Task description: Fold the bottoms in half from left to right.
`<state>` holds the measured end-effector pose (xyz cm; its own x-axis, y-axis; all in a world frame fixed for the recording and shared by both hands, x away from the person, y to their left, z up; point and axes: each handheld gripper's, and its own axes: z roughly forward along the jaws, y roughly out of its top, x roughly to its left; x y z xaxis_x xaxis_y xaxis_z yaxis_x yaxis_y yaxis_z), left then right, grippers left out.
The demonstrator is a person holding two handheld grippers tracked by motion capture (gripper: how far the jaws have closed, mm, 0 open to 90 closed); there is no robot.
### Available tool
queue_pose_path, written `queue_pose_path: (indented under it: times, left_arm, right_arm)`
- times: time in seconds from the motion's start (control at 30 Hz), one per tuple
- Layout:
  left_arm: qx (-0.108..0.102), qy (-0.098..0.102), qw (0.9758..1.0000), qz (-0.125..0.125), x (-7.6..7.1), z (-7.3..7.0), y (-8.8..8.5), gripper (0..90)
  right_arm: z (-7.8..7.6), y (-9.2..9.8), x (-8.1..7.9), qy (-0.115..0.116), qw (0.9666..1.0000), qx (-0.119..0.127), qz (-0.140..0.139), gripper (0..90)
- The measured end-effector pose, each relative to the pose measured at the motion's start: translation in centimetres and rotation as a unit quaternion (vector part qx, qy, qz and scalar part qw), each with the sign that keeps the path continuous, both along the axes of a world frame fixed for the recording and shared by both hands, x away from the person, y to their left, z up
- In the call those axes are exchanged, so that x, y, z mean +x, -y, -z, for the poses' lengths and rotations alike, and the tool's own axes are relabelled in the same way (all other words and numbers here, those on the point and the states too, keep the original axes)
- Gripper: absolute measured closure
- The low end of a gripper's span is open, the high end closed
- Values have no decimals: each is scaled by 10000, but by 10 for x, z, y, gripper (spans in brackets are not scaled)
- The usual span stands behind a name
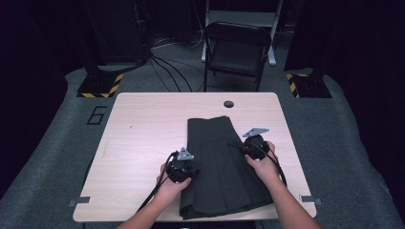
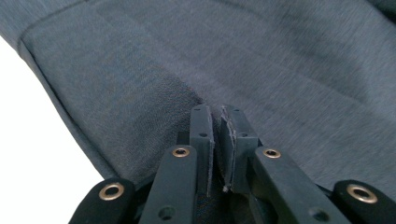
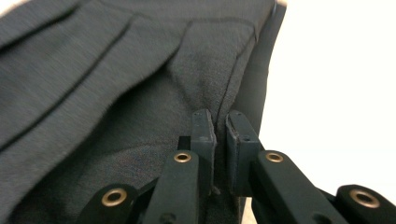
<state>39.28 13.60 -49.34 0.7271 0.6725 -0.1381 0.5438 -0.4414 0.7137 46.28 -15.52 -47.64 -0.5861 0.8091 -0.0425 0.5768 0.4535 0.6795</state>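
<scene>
Your forearms enter at the bottom of the high view. Your left gripper [image 1: 183, 168] pinches the left edge of a dark pleated skirt [image 1: 220, 162] lying lower centre on the wooden table [image 1: 143, 138]; your right gripper [image 1: 252, 143] clamps its right edge, jaws nearly together on cloth.
</scene>
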Motion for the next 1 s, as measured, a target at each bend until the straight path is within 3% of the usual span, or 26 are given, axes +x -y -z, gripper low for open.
queue_pose_path:
  times: [0.2,0.3,0.37,0.57,0.6,0.7,0.73,0.77,0.87,0.9,1.0]
  left_arm:
    - [77,-69,9999,14,-1,11,1,806]
    - [-54,-123,9999,71,-1,10,0,742]
    - [-221,-115,9997,18,-2,6,-2,662]
    - [-402,-20,9992,-72,-5,-12,-18,504]
    - [-390,7,9992,-83,-5,-14,-21,492]
    - [-400,14,9991,-167,-7,-16,-31,464]
    - [-357,-6,9991,-207,-7,-15,-36,458]
    - [-311,10,9993,-207,-6,-14,-39,455]
    - [-290,15,9993,-230,-4,-9,-45,443]
    - [-382,-38,9989,-275,-4,-7,-46,437]
    - [-422,-53,9986,-316,-2,-1,-45,420]
  right_arm:
    - [23,6,5,-374,9991,123,138,818]
    - [25,8,6,-421,9986,239,194,797]
    - [23,9,5,-433,9986,219,207,722]
    - [4,7,-4,-47,9997,140,219,622]
    - [-10,4,-12,121,9997,160,153,584]
    - [-20,-2,-23,160,9994,320,-38,561]
    - [-23,-4,-29,203,9989,304,-295,552]
    - [-24,-7,-33,166,9986,353,-356,547]
    - [-21,-16,-46,80,9975,429,-550,526]
    - [-17,-17,-49,52,9972,407,-622,520]
    - [-1,-17,-53,-47,9983,196,-550,502]
